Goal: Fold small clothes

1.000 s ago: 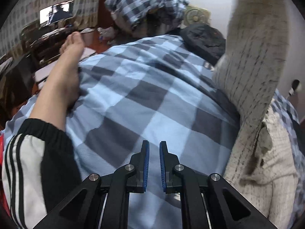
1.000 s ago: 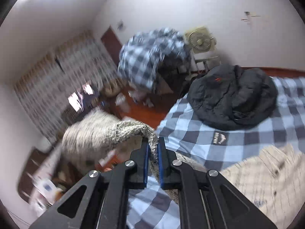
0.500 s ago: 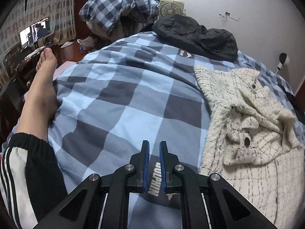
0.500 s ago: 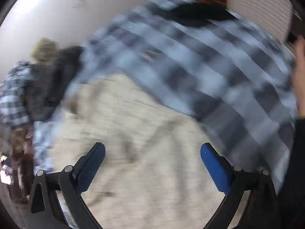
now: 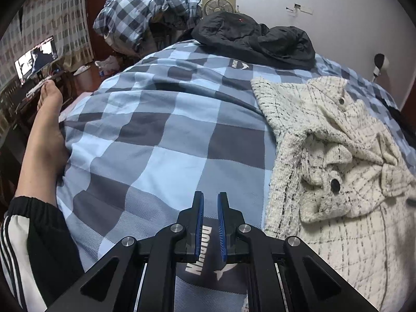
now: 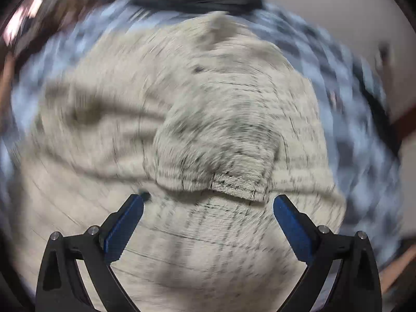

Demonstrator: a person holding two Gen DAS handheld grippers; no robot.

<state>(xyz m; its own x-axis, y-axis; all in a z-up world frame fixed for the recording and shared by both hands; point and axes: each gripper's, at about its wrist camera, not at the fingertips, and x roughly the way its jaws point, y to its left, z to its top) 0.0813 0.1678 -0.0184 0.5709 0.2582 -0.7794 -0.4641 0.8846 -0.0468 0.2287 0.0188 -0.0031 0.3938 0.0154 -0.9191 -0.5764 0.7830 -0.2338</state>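
Right gripper [image 6: 208, 215], jaws spread wide and empty, hangs over a cream tweed jacket [image 5: 338, 156] rumpled on the checked duvet [image 5: 161, 135]; left gripper [image 5: 210, 221] is pinched narrow, holding nothing. Next: grasp 1 edge, then fold.

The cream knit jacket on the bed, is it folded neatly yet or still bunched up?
Still bunched up. The cream knit jacket lies on the checked bedcover with its front rumpled into uneven ridges, buttons at odd angles, no flat square fold.

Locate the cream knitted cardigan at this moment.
The cream knitted cardigan lies crumpled on the checked bedspread, at the right of the left wrist view, in front of the black jacket; it also fills the blurred right wrist view.
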